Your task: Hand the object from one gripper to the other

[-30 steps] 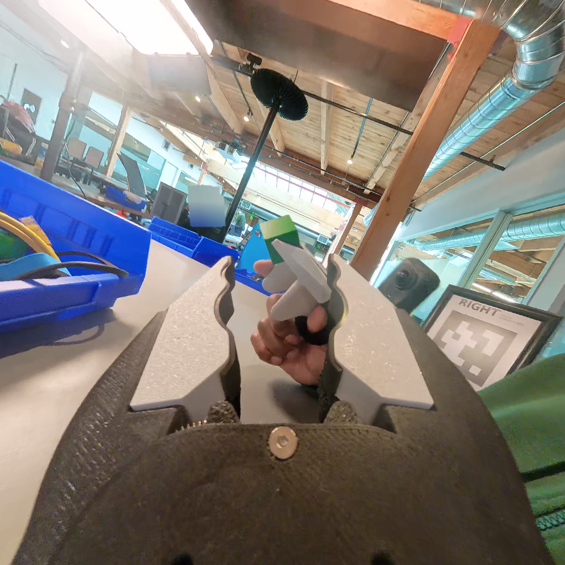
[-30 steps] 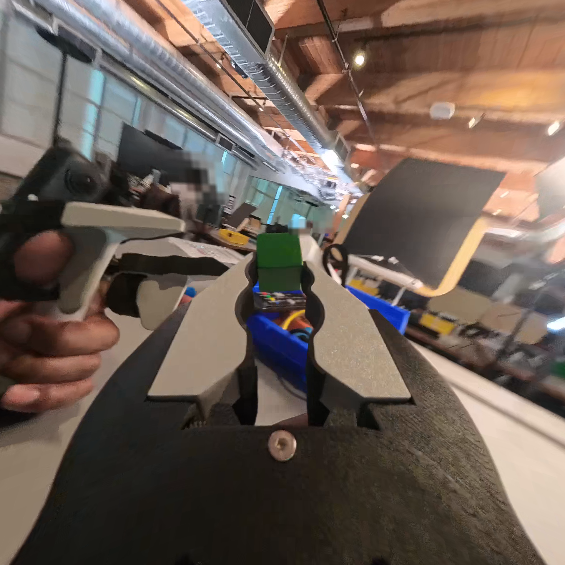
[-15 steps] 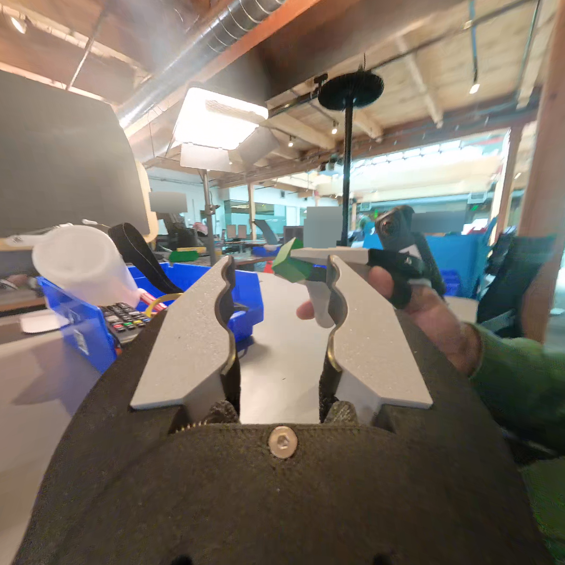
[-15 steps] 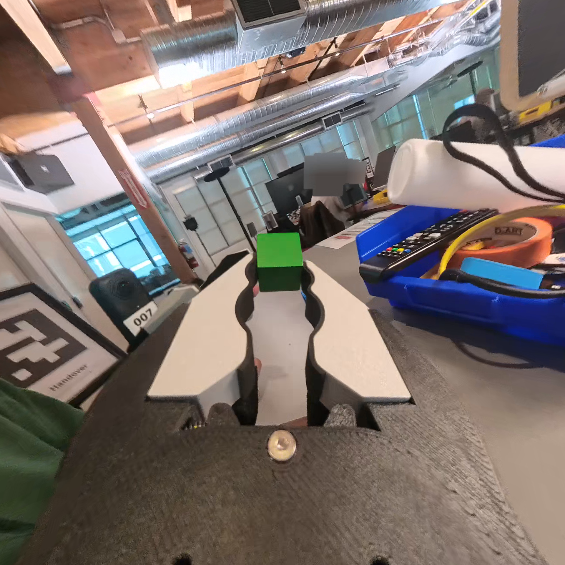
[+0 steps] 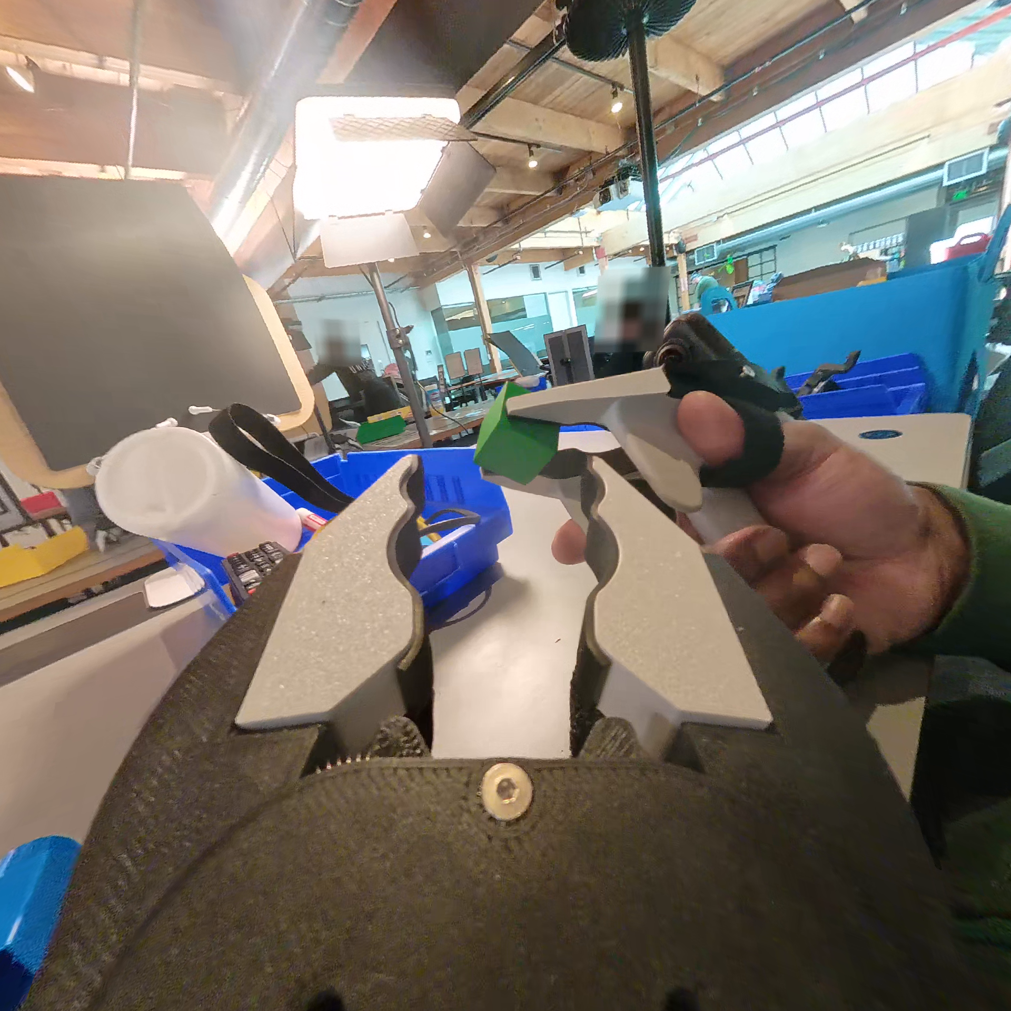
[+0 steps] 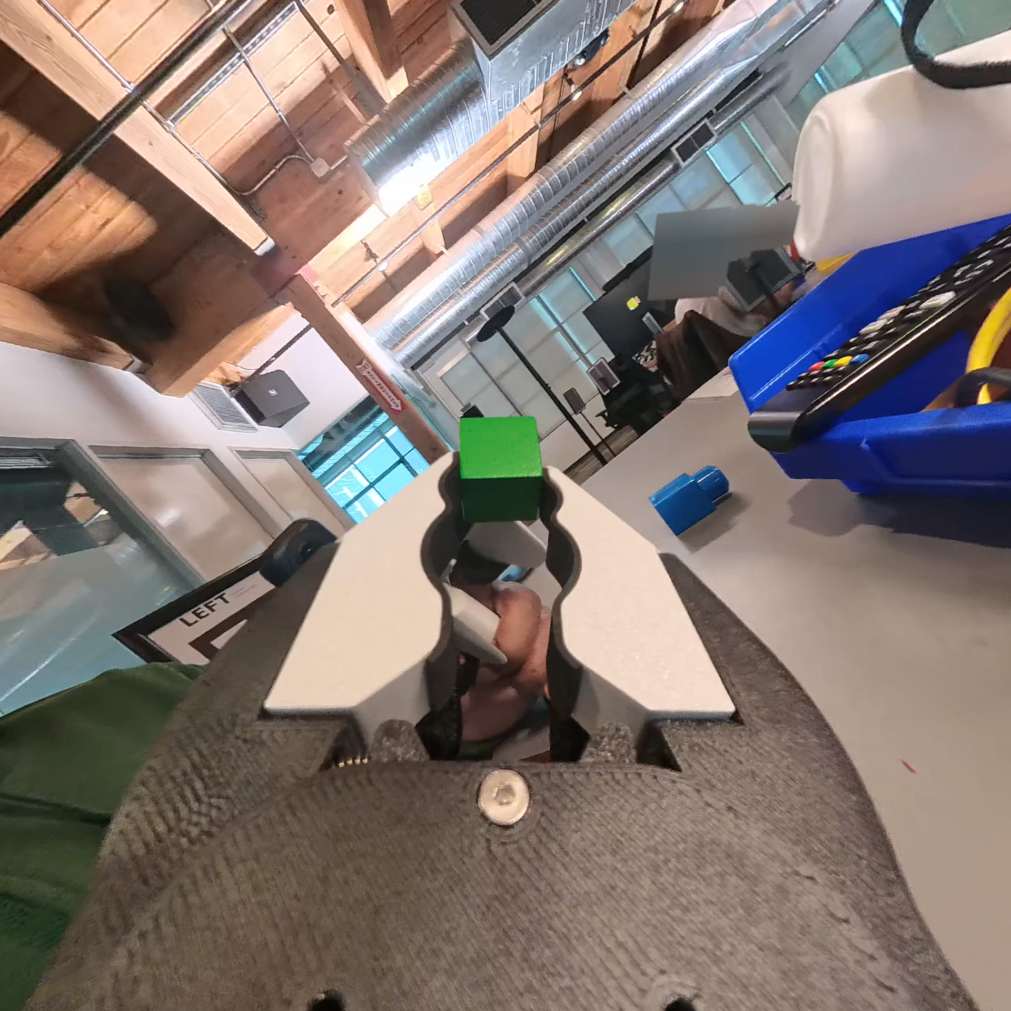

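Observation:
A green cube (image 6: 499, 470) is pinched between the tips of my right gripper (image 6: 499, 481), which is shut on it. In the left wrist view the cube (image 5: 514, 437) comes in from the right, held by the right gripper (image 5: 500, 443) in a hand (image 5: 831, 525). My left gripper (image 5: 503, 470) is open and empty. The cube sits just above and beyond its fingertips, not between them. In the right wrist view the left gripper's grey fingers (image 6: 509, 541) show through the gap below the cube.
A blue bin (image 5: 465, 525) at the left holds a white roll (image 5: 180, 487), a remote (image 6: 875, 350) and a black strap. A small blue piece (image 6: 689, 498) lies on the grey table (image 6: 820, 629). A framed marker card (image 6: 208, 623) and a green sleeve (image 5: 979, 574) are close by. The grippers are tip to tip, or close to it. The small blue piece (image 6: 689, 498) is about 20 cm from both grippers' fingertips. It is also in sight in the left wrist view (image 5: 46, 897).
Both grippers have swung and come closer together. The right gripper has brought the green cube nearer to the open left fingertips. The left gripper stays open, the right stays shut on the cube.

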A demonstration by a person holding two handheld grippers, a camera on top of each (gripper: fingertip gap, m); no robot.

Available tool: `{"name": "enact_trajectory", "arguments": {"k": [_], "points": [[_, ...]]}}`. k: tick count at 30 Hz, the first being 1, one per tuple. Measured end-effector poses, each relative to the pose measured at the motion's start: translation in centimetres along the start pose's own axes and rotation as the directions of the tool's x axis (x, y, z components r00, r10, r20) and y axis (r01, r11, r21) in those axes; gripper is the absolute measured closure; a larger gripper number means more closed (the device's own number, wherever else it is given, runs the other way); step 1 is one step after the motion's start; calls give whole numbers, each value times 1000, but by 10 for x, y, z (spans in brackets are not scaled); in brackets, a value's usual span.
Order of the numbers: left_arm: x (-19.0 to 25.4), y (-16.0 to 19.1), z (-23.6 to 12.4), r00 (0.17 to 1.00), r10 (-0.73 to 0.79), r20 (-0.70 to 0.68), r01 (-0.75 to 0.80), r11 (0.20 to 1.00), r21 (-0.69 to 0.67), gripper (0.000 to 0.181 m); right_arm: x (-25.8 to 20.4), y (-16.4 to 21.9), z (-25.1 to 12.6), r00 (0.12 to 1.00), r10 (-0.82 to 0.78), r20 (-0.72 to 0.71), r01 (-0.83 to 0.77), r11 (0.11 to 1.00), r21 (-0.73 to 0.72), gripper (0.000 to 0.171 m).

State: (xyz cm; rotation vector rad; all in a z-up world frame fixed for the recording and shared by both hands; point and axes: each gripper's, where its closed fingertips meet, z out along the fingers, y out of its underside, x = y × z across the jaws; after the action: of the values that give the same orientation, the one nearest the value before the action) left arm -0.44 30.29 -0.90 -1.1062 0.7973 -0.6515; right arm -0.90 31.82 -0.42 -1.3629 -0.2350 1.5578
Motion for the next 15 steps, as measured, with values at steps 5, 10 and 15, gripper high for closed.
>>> {"name": "enact_trajectory", "arguments": {"k": [5, 10, 15], "points": [[1, 0, 0, 997, 76, 29, -75, 997, -7, 125, -5, 8, 5, 999, 27, 36, -26, 999, -33, 142], [-1, -1, -2, 991, 115, 61, -115, 993, -6, 138, -9, 12, 7, 998, 39, 57, -36, 998, -59, 142], [0, -3, -8, 980, 172, 99, -173, 985, 1, 149, -15, 28, 17, 993, 77, 93, -65, 990, -122, 142]]}}
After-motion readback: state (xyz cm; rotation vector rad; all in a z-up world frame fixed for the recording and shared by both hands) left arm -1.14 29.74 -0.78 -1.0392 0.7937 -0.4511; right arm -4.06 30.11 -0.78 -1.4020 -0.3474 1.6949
